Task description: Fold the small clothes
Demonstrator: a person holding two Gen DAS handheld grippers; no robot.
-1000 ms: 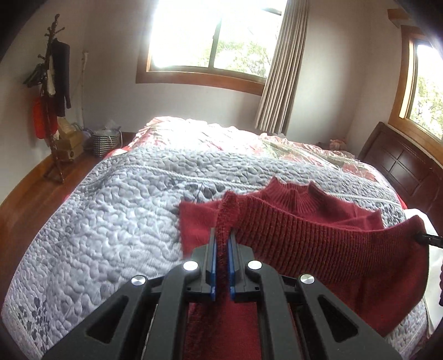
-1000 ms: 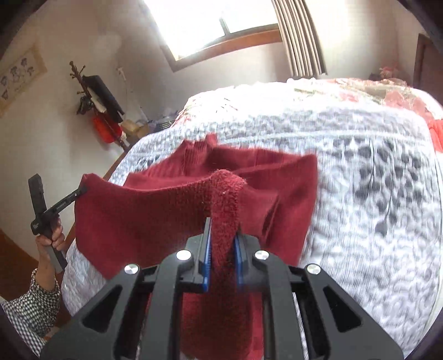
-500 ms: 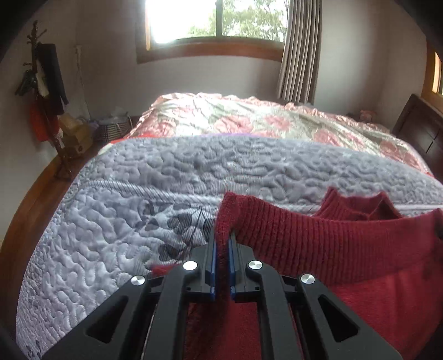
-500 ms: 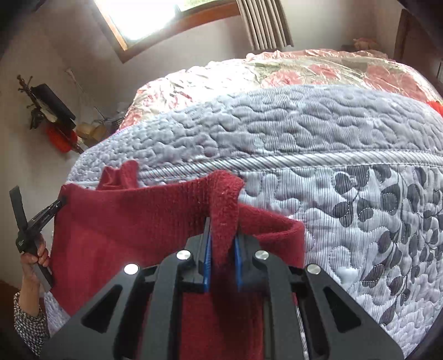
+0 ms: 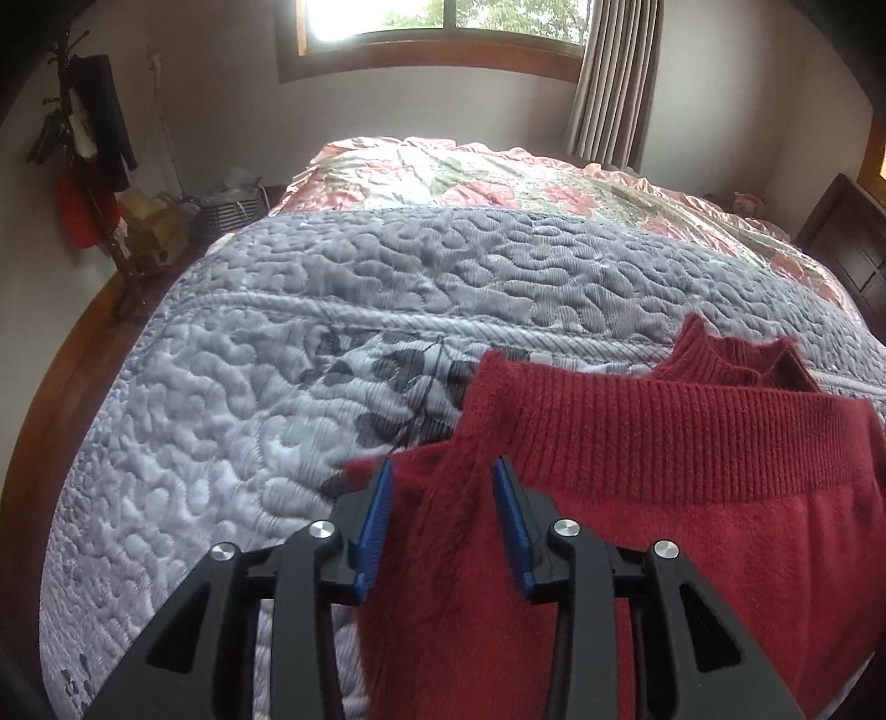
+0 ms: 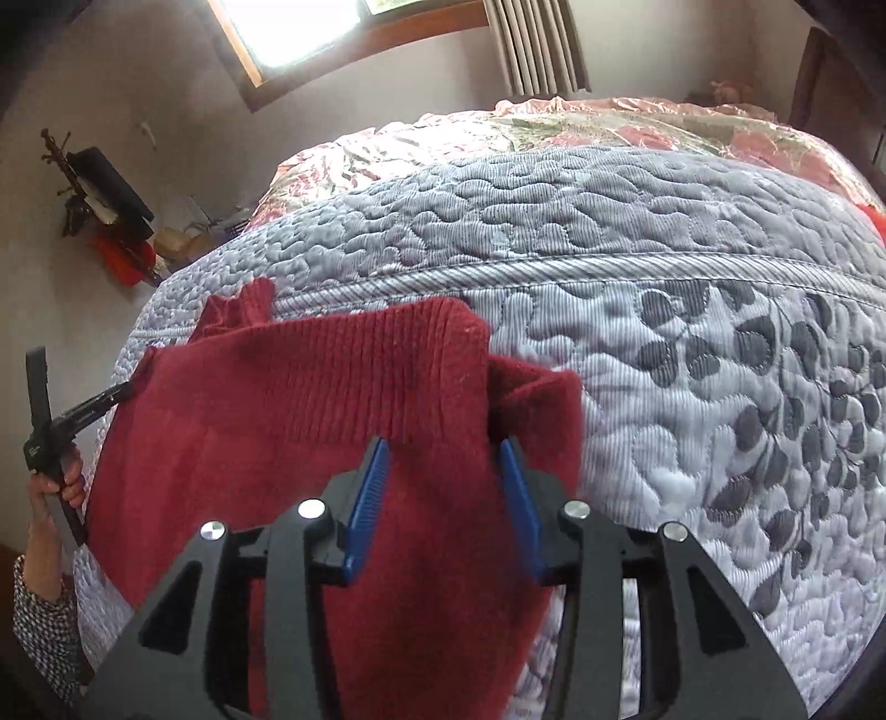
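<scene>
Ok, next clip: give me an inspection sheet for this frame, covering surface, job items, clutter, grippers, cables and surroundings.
Surface: grey quilted bedspread with a leaf pattern over a pink floral satin cover.
Job's things: one dark red knitted sweater lying on the bedspread, ribbed hem folded up toward the collar.
Clutter: nothing seen on the bed besides the sweater.
Grippers: left gripper open, sweater fabric loose between its blue pads; right gripper open, likewise astride the fabric.
Cables: nothing seen.
Surroundings: wooden-framed window, grey curtain, coat stand with hanging clothes, striped basket on the floor, dark wooden headboard.
</scene>
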